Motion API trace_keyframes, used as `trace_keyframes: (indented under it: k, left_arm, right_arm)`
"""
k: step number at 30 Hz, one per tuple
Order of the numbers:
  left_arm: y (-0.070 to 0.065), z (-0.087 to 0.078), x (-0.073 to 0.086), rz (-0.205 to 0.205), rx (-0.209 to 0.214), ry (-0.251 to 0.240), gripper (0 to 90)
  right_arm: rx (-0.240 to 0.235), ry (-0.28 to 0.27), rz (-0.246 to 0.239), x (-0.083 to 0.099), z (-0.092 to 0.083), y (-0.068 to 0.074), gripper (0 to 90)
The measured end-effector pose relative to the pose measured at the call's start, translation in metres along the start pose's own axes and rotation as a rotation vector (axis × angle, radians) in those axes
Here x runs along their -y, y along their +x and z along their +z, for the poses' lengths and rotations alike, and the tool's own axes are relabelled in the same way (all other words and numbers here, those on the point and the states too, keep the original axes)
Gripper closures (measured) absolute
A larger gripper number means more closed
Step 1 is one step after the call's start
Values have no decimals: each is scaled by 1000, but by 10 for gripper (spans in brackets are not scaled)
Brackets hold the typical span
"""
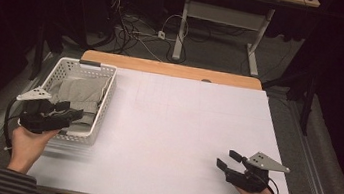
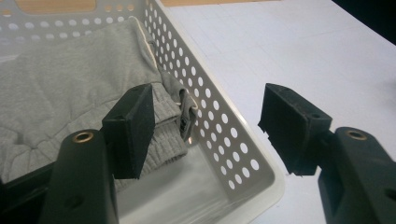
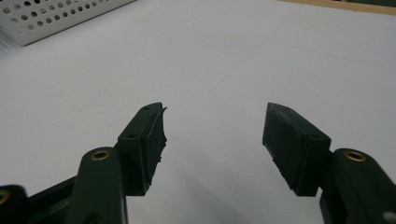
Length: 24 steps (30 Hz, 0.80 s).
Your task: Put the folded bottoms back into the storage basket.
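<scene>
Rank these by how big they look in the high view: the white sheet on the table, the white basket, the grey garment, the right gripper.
1. White sheet.
2. White basket.
3. Grey garment, lying inside the basket.
4. Right gripper, though it is not much smaller than the garment part that shows.

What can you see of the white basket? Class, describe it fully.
The white basket looks like plastic, rectangular, with walls full of round holes and a smooth rim. It stands upright at the table's left edge and holds folded grey clothing. The left gripper hangs open, straddling its near wall, one jaw inside, one outside.
</scene>
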<state>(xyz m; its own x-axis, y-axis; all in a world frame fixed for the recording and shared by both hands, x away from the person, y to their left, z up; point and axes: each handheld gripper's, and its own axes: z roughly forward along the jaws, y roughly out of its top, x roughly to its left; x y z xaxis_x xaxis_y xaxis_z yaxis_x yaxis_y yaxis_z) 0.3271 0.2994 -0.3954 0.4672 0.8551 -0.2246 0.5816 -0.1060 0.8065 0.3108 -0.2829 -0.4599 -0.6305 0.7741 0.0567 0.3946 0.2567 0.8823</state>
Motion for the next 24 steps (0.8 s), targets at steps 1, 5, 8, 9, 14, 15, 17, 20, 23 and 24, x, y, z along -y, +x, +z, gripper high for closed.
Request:
trace_keyframes:
  k: [1, 5, 8, 9, 14, 15, 17, 20, 23, 24]
  left_arm:
    - [0, 0, 1, 2, 0, 2, 342]
    - [0, -1, 4, -2, 3, 0, 342]
    - [0, -2, 6, -2, 6, -4, 342]
    - [-1, -2, 7, -4, 8, -6, 342]
    - [-3, -3, 10, 1, 14, -14, 342]
    - [-3, -4, 11, 0, 14, -16, 342]
    - [-3, -5, 12, 0, 13, -17, 342]
    - [-3, -6, 15, -1, 13, -22, 342]
    - [-2, -8, 18, -4, 12, -27, 342]
    - [-2, -8, 19, -4, 12, -29, 342]
  right_arm:
    - [0, 1, 0, 0, 0, 0, 398]
    - [-1, 2, 2, 0, 0, 0, 397]
    - [0, 0, 6, 2, -3, 0, 397]
    - [1, -4, 9, 2, -4, -1, 397]
    - [7, -7, 14, 4, -8, -2, 398]
    - [7, -9, 13, 4, -8, -2, 397]
    - [7, -9, 14, 5, -8, -2, 397]
    - [7, -8, 12, 4, -8, -2, 397]
    - [7, -7, 11, 5, -8, -2, 398]
    - [7, -7, 11, 5, -8, -2, 397]
